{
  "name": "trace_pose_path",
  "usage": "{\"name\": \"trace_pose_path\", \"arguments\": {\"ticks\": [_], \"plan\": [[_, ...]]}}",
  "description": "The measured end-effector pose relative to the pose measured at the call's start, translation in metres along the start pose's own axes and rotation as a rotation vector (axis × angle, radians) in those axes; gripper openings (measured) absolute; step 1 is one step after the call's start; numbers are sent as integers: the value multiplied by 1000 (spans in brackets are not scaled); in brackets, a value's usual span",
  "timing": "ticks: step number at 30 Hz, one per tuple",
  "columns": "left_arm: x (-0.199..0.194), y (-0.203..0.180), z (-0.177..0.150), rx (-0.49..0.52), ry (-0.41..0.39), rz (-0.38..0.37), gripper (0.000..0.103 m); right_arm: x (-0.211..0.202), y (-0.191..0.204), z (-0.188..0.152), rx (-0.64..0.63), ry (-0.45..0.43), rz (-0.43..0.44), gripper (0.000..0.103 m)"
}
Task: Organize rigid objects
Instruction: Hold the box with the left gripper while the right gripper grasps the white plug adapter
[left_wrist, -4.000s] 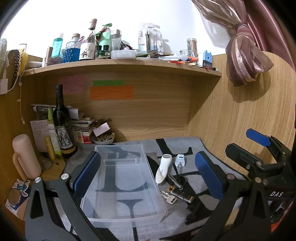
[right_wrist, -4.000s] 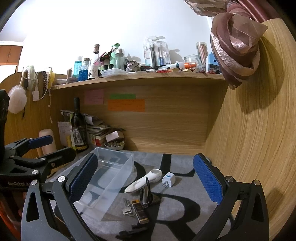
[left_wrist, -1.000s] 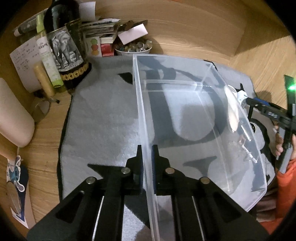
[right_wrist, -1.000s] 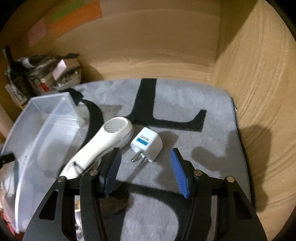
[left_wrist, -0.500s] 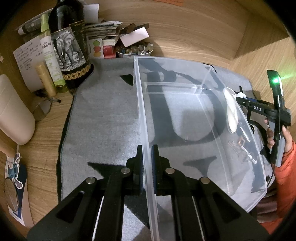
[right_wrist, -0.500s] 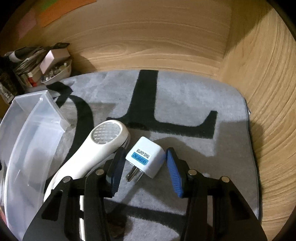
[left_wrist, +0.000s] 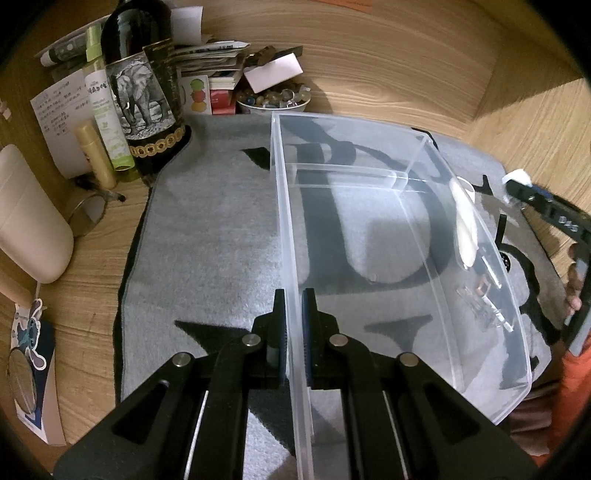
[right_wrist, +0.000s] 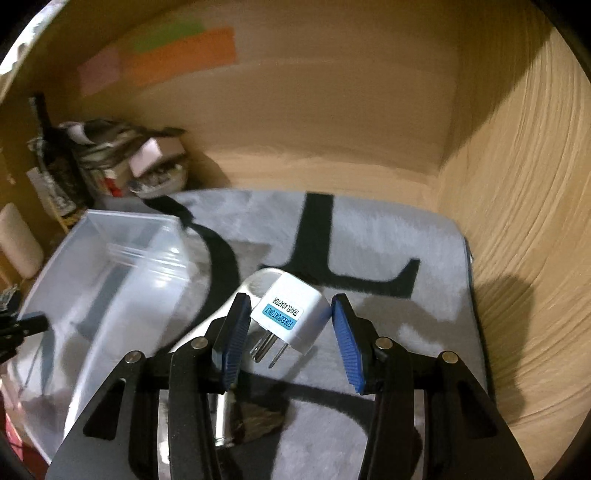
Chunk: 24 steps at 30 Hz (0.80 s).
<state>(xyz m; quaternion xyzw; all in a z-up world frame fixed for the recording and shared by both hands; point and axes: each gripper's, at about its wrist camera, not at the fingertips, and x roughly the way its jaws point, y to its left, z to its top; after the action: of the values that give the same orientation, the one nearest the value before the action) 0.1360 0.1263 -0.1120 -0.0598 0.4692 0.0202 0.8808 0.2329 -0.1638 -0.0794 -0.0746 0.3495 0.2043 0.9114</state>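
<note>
Wood-panelled desk nook, grey mat (left_wrist: 207, 236) with black lettering spread across it. At centre, clear plastic bin (left_wrist: 388, 229), rectangular, see-through, with one cross divider toward its far end. Left gripper (left_wrist: 293, 325) clamped on bin's near-left wall, both pads pressed flat against the plastic. Just beyond the bin's right wall, white travel adapter (right_wrist: 291, 317): boxy white body, blue label reading "TRAVEL ADAPTOR", metal prongs pointing back toward the camera, tilted between the blue pads of right gripper (right_wrist: 291, 338). Whether lifted off the mat or resting on it, cannot tell. Left pad touching adapter's corner, right pad apart by a narrow gap; jaws partly closed, no firm grip confirmed. Directly behind adapter, white handheld device (right_wrist: 236, 306), lying alongside the bin. Past the bin's far-left corner, dark bottle with elephant label (left_wrist: 144, 92), pale green tube (left_wrist: 105, 107), bowl of stones (left_wrist: 273, 98). Right-wrist view blurred.
</note>
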Motion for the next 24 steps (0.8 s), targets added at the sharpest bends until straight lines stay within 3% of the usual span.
{"name": "trace_pose_path", "arguments": {"ticks": [13, 24], "plan": [[0, 0, 0, 0, -5, -2, 6, -45, 71, 18, -109, -140, 118, 42], [1, 1, 0, 5, -14, -11, 6, -21, 127, 26, -234, -88, 170, 42]]}}
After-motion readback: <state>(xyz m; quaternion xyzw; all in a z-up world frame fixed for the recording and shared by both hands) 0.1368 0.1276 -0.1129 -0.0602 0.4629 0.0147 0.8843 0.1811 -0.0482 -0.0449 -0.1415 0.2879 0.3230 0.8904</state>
